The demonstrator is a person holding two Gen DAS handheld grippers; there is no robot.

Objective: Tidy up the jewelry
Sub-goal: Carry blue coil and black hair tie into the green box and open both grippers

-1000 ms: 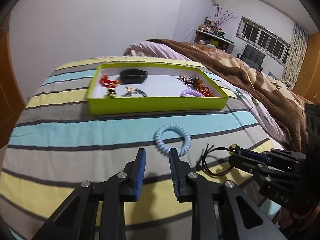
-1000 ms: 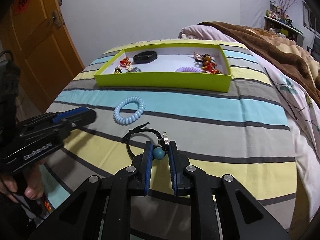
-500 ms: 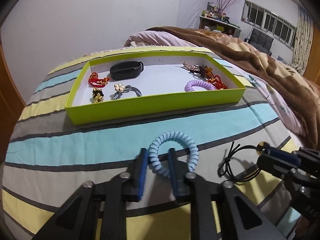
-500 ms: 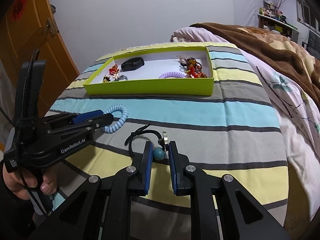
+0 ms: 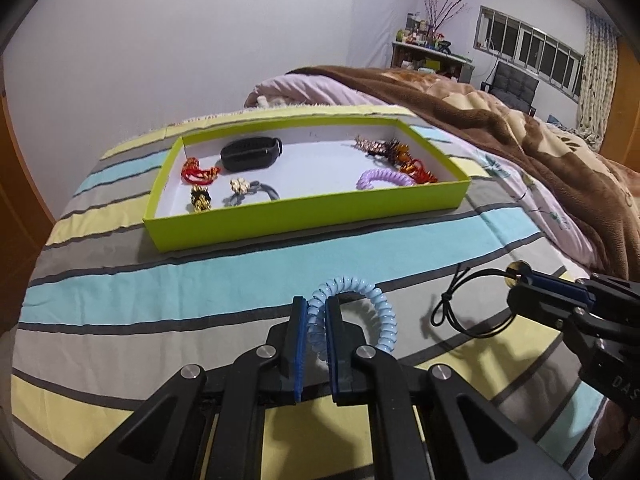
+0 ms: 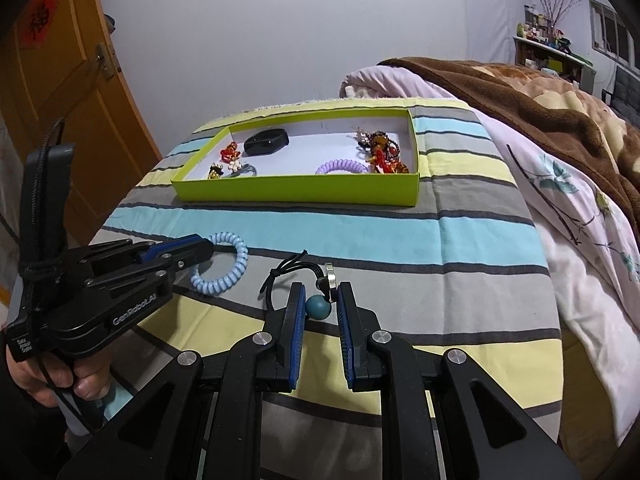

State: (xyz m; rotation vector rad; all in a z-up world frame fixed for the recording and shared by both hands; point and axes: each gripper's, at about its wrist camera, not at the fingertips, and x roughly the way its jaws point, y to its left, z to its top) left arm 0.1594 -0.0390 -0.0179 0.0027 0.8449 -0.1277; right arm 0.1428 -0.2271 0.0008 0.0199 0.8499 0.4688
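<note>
Gripping item one, the left gripper [image 5: 316, 312] had just been closing, and its blue pads now pinched the near-left arc of a pale blue coil hair tie [image 5: 360, 304]: springy plastic spiral, ring-shaped, its free loop bulging toward 1 o'clock of the jaws.

Item two: the right gripper [image 6: 320, 306], jaws narrow, clamped a smooth teal bead [image 6: 319, 307] on a thin black cord bracelet [image 6: 280, 280] bearing a small metal ring; the cord trailed limp toward 11 o'clock.

Both rested on the striped cotton bedspread [image 6: 440, 240], likely pinched for carrying.

Item three, at 12 o'clock, well apart: a lime-green cardboard tray [image 5: 304, 222], shallow, white-floored, holding a purple coil tie [image 5: 384, 178], a black band [image 5: 250, 153] and red beaded pieces [image 5: 198, 172].
</note>
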